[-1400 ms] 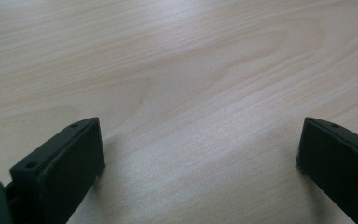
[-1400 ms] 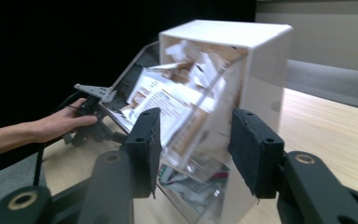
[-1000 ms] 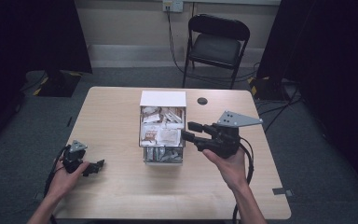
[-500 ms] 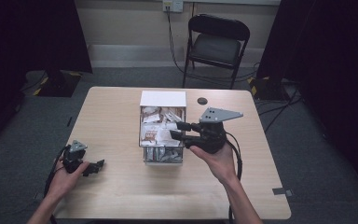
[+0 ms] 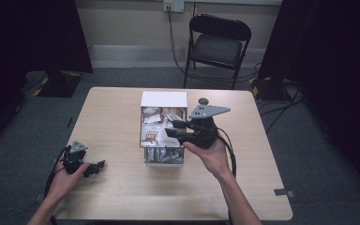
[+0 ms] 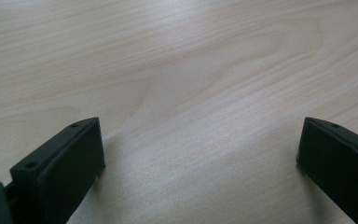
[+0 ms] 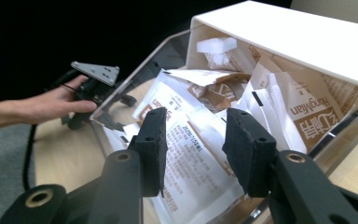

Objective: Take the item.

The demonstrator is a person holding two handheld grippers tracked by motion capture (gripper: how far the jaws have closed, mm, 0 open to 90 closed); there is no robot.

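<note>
Right claw (image 5: 172, 128): you hold it over the clear box (image 5: 163, 157), jaws partly apart with nothing clamped between them.
Packets (image 7: 200, 154): white and brown sachets, heaped loose inside the box, directly beyond your right claw's tips.
Box position: mid-worktop (image 5: 122, 192), white lid section at its far end.
Left claw (image 5: 98, 166): resting low on bare worktop at your left, well apart from the box, jaws spread wide and empty.
</note>
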